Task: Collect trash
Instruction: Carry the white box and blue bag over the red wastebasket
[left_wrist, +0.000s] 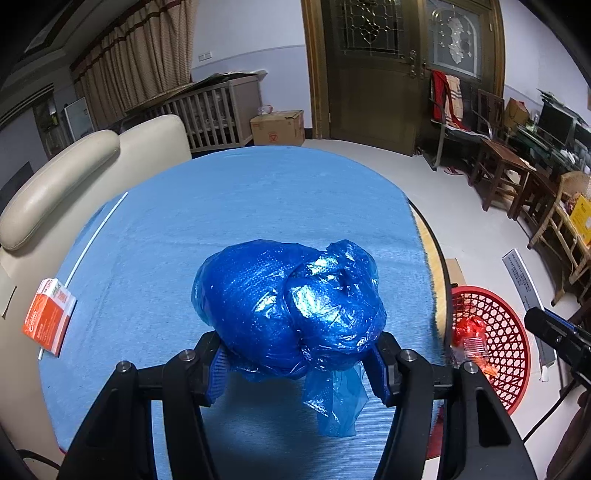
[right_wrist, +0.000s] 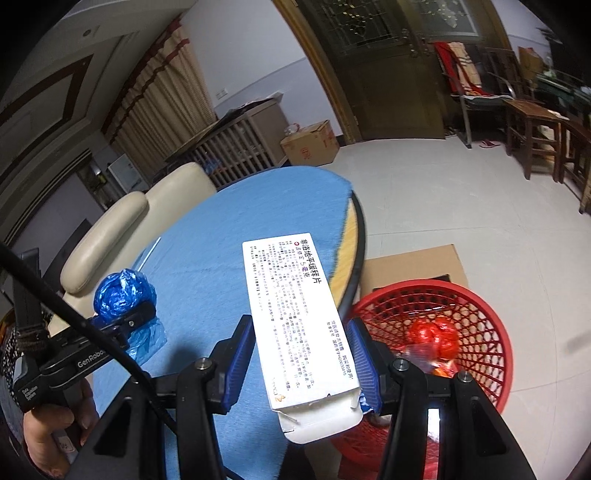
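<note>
My left gripper is shut on a crumpled blue plastic bag just above the blue tablecloth; the bag also shows in the right wrist view. My right gripper is shut on a white medicine box with printed text, held over the table's right edge. A red mesh basket stands on the floor to the right and holds red plastic trash. The basket also shows in the left wrist view.
An orange and white carton lies at the cloth's left edge. A cream armchair stands left of the table. A flat cardboard sheet lies under the basket. Wooden chairs and a cardboard box stand farther off.
</note>
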